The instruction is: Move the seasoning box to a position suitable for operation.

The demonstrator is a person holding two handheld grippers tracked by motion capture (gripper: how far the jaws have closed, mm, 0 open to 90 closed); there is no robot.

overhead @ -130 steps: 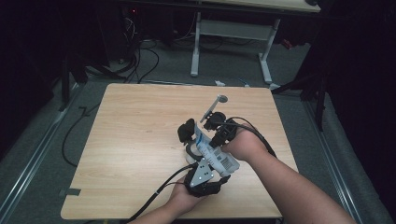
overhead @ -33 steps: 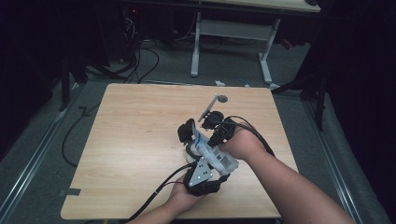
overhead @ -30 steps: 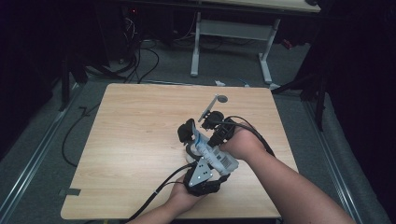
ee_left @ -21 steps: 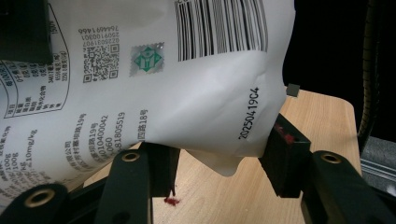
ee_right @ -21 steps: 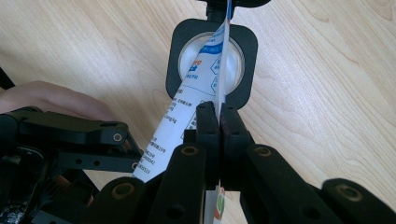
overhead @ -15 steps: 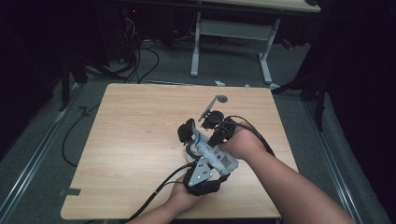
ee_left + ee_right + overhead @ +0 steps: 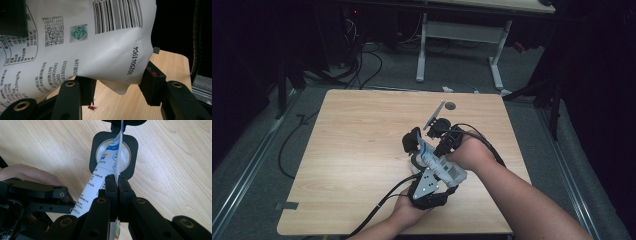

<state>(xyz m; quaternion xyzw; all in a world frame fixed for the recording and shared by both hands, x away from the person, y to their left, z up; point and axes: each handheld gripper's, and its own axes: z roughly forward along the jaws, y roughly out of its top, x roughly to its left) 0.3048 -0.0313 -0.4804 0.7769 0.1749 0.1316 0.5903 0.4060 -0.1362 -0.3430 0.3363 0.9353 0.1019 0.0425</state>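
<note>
Spanning the scene, the wooden table (image 7: 362,165) lay under a white printed pouch (image 7: 82,42) held above it. The left gripper (image 7: 117,87) stood released around the pouch's lower corner, while the right gripper (image 7: 116,185) was clenched on the pouch's thin edge.

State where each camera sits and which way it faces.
High view: above the person's side, looking forward and down on the table; both forearms show.
Left gripper view: rides the left tool, facing the white pouch between its jaws.
Right gripper view: rides the right tool, looking down at the table; jaws shut on the pouch.
All share pouch and table.
</note>
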